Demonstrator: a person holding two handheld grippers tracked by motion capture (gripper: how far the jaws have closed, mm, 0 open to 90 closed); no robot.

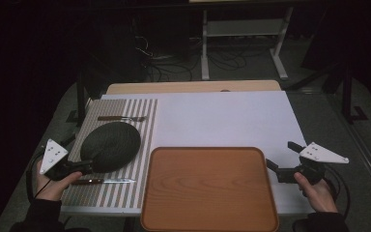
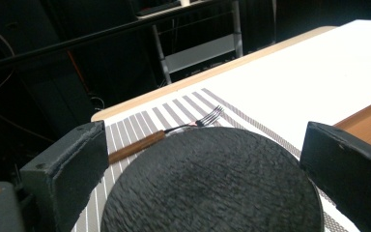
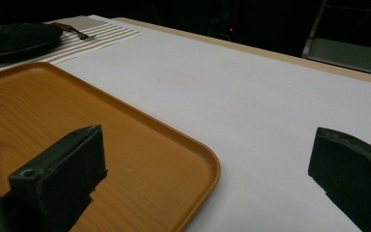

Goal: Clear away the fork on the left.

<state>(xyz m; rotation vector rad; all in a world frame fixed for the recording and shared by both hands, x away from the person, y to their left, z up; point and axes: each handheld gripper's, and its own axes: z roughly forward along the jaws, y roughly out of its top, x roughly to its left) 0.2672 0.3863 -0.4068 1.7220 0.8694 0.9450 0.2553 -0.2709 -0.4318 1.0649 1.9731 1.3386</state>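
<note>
My L gripper (image 1: 88, 166) jaws spread wide at black plate (image 1: 110, 146) edge – not clamped, R gripper (image 1: 281, 159) released beside wooden tray (image 1: 208, 188), fork (image 1: 121, 118) behind plate.

Both grippers, left gripper (image 1: 84, 166) and right gripper (image 1: 280, 157), have black blocky jaws, a grey three-cornered plate with small holes, trailing black cables; the person's sleeves are dark.

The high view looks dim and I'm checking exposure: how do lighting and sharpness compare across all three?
High view: dark surroundings, only the table lit, plate nearly featureless. Left gripper view: white paper overexposed, fork sharp, near jaws soft. Right gripper view: evenly lit tray, jaws blurred.
</note>
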